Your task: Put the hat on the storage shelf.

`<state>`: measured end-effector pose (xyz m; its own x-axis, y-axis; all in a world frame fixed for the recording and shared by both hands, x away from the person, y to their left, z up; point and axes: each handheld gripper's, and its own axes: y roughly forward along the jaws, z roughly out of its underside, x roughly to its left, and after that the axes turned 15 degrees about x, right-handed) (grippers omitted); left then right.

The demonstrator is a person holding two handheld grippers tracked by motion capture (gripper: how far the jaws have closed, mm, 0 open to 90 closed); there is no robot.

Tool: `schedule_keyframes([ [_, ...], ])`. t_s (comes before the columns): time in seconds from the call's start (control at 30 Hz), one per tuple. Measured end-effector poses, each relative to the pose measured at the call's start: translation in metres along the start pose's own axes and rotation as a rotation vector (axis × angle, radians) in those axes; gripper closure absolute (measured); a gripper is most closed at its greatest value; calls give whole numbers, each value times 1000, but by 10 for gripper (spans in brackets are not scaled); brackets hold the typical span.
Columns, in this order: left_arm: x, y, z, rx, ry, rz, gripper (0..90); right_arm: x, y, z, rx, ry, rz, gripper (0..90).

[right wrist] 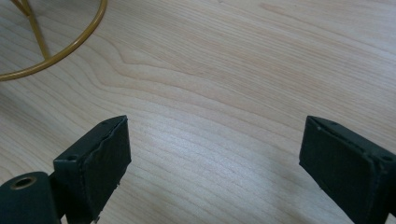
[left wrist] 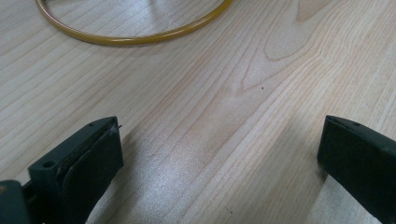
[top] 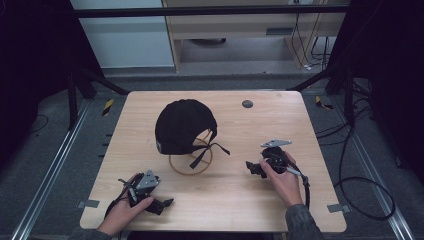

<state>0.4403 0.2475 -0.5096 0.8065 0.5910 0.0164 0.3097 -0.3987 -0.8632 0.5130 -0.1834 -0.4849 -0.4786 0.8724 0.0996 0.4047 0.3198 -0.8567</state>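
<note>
Black cap (top: 184, 126): perched on gold wire stand (top: 190, 161), table (top: 230, 200) centre. Likely light, soft, floppy; stand tippy. Best hold: crown edge or brim. Left gripper (top: 167, 202), right gripper (top: 248, 165): jaws wide apart, empty, near stand

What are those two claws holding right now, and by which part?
Nothing. The left claw and the right claw both stand open over bare table, apart from the black cap on its gold wire stand.
</note>
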Motion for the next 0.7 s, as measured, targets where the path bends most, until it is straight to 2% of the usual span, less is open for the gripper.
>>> schedule_keyframes([
  [0.4, 0, 0, 0, 0, 0, 0, 0, 6, 13, 1, 20, 1, -25, 89],
  [0.7, 0, 0, 0, 0, 0, 0, 0, 12, 21, 2, 29, -9, -2, 69],
])
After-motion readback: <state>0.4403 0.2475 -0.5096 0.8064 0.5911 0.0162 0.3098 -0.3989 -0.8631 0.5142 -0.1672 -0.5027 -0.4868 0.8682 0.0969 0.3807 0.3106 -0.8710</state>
